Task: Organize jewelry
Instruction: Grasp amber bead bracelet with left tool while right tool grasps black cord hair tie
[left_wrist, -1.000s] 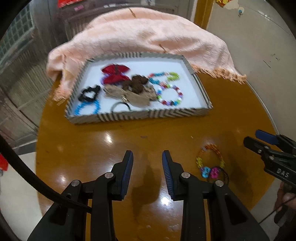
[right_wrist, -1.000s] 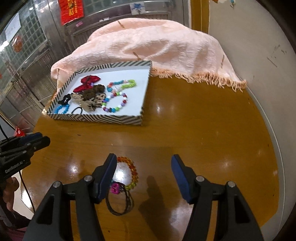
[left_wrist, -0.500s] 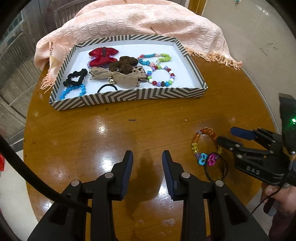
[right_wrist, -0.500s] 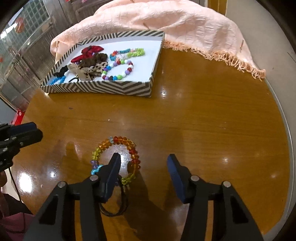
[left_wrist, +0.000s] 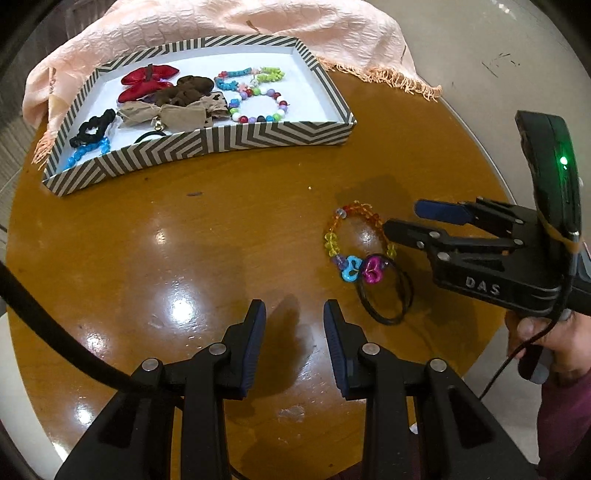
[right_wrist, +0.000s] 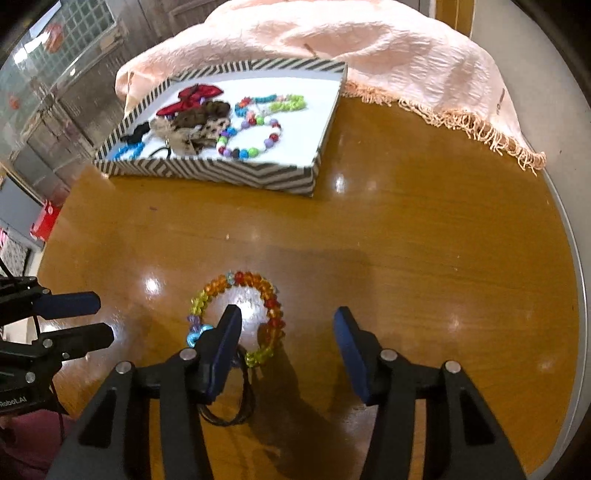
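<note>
- Round wooden desk (left_wrist: 155, 258), glossy orange-brown, dotted with bright light reflections, spread beneath and ahead of the tool.
- Peach-pink fringed cloth (right_wrist: 369, 48), crinkled, heaped over the desk's far edge, well ahead of the tool; fringe (right_wrist: 480, 129) trailing onto the wood ahead and to the right.
- Pale grey floor (left_wrist: 498, 74), faintly scuffed, beyond the desk's rim ahead and to the right.
- Glass-block wall and metal grille (right_wrist: 74, 33), blurred, far ahead to the left.
- Small red object (right_wrist: 46, 221) low at the left, past the desk's edge; too blurred to identify.
- Dark speck (left_wrist: 194, 193) on the wood ahead of the tool.
</note>
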